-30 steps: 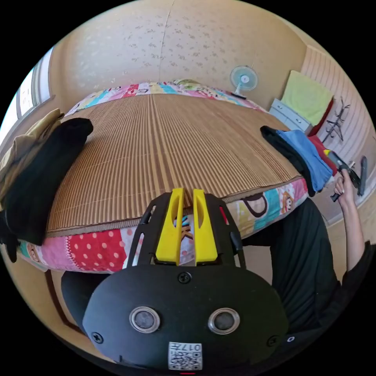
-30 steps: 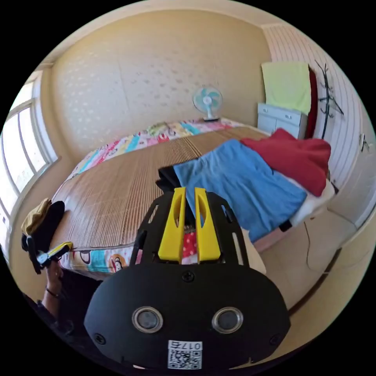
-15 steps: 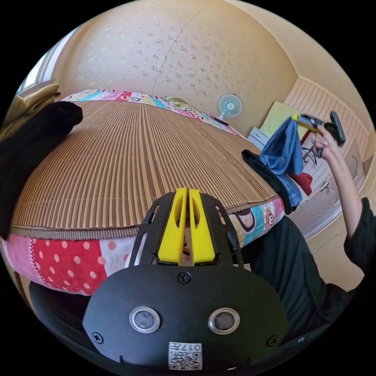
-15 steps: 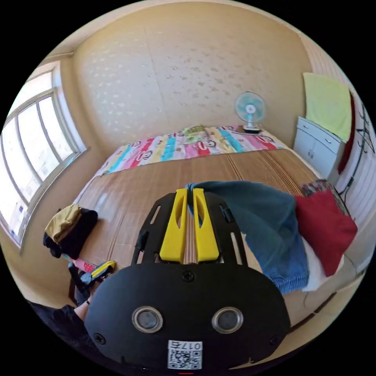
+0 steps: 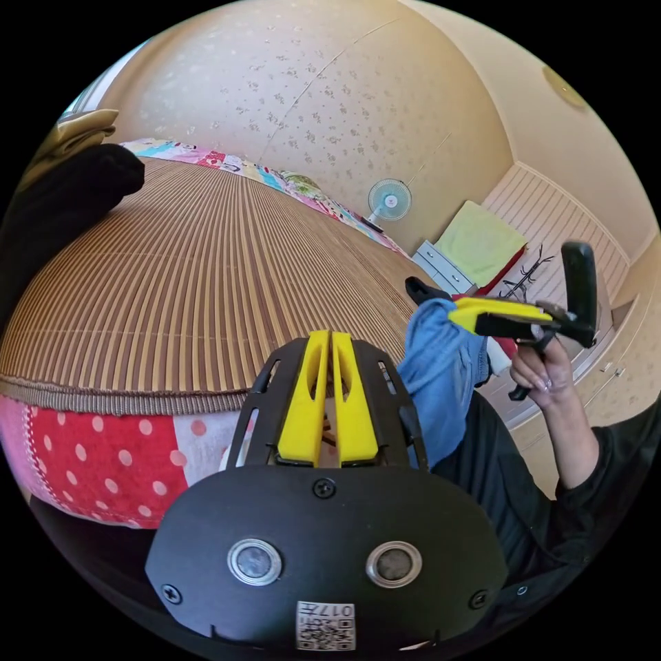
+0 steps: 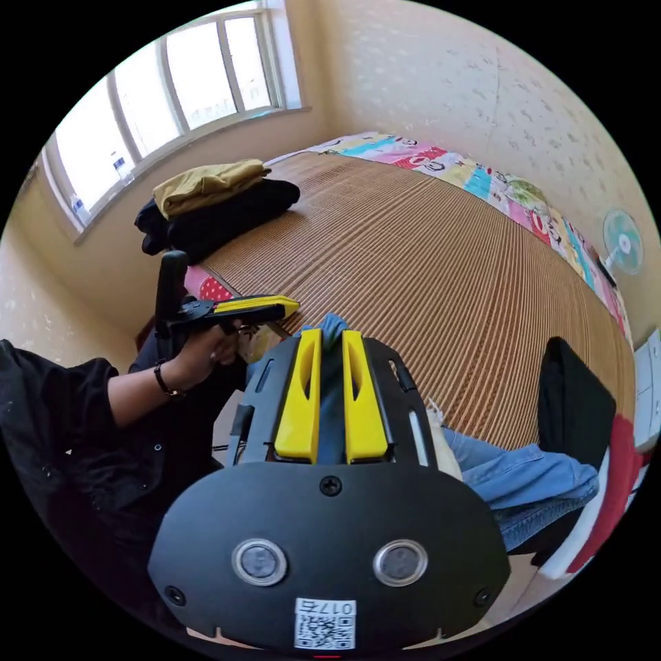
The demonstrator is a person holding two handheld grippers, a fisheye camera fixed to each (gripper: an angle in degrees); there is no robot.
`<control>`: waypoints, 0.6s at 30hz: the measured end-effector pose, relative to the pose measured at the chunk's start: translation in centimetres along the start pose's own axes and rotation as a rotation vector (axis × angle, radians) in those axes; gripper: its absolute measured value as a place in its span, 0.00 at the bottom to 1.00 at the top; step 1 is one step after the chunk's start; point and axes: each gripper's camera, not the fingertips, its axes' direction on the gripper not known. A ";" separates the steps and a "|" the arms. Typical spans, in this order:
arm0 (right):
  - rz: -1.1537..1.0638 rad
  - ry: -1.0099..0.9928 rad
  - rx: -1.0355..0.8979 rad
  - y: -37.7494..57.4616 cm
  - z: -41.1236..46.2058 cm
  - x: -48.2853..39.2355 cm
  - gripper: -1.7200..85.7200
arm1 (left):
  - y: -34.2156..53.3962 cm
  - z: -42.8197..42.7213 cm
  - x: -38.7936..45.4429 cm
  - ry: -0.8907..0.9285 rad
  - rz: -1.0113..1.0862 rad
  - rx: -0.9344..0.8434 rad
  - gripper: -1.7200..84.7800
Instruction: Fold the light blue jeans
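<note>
One pair of light blue jeans (image 6: 530, 482) is in hand. In the right gripper view, denim sits between the two yellow jaws of the right tool (image 6: 330, 339), which are closed onto it; the rest of the garment trails off to that tool's right, toward the bed's edge. In the left gripper view the same right tool (image 5: 460, 315) appears held in a hand (image 5: 540, 365), with the jeans (image 5: 441, 379) hanging in a bunch from its tip, just right of the left tool.

The left tool (image 5: 326, 339) shows two yellow jaws drawn narrow, nearly touching, with no cloth between them. In the right gripper view this left tool (image 6: 289, 303) sits just left of the right tool's jaws, gripped by one hand (image 6: 200, 348).

One bed (image 6: 427, 227) lies ahead of both tools, covered by one striped brown mat with a patterned sheet (image 5: 89, 447) showing at its border. Ahead and left of the right tool, one stack of folded clothes holds two visible pieces: a mustard garment (image 6: 206, 182) on a black garment (image 6: 227, 213). Right of that tool lies a pile with one black piece (image 6: 575, 406) and one red piece (image 6: 620, 468); whether more lie beneath cannot be told.

One fan (image 5: 389, 201) stands beyond the bed. One window (image 6: 158, 89) with several panes is behind the folded stack.
</note>
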 end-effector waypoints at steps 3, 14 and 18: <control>0.227 -0.051 0.042 4.6 -4.0 6.4 0.11 | -0.3 0.0 -0.7 0.011 -0.019 -0.010 0.01; 0.813 0.395 0.343 19.1 -13.0 15.7 0.18 | -0.4 0.1 -1.1 -0.012 0.015 -0.002 0.01; 0.780 -0.011 0.226 17.3 -7.2 21.4 0.12 | -0.2 0.2 -1.1 -0.013 0.033 0.012 0.01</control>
